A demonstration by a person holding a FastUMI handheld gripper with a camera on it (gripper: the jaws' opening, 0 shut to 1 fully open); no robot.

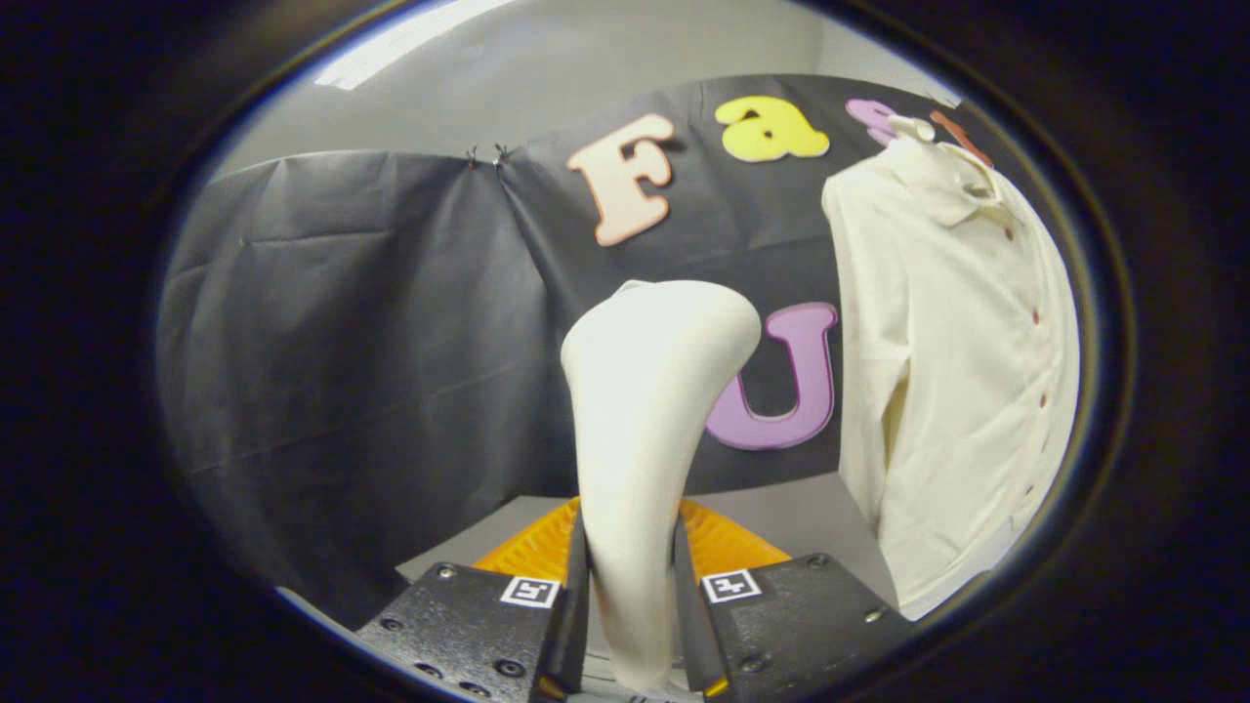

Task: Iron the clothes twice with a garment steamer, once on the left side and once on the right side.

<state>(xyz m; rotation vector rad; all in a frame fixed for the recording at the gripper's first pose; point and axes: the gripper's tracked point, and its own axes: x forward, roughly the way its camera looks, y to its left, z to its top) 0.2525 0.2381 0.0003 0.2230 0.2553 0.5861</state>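
You have the cream garment steamer (640,420) upright between the fingers; the cream buttoned shirt (952,361) hangs beyond, to its right.

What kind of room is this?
Probably a small test booth: black cloth wall, a cream shirt hanging up, and the gripper shut on a white garment steamer.

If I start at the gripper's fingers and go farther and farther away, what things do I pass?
Gripper, its fingers shut on the garment steamer → orange thing just behind the fingers → grey tabletop → white shirt hanging beyond.
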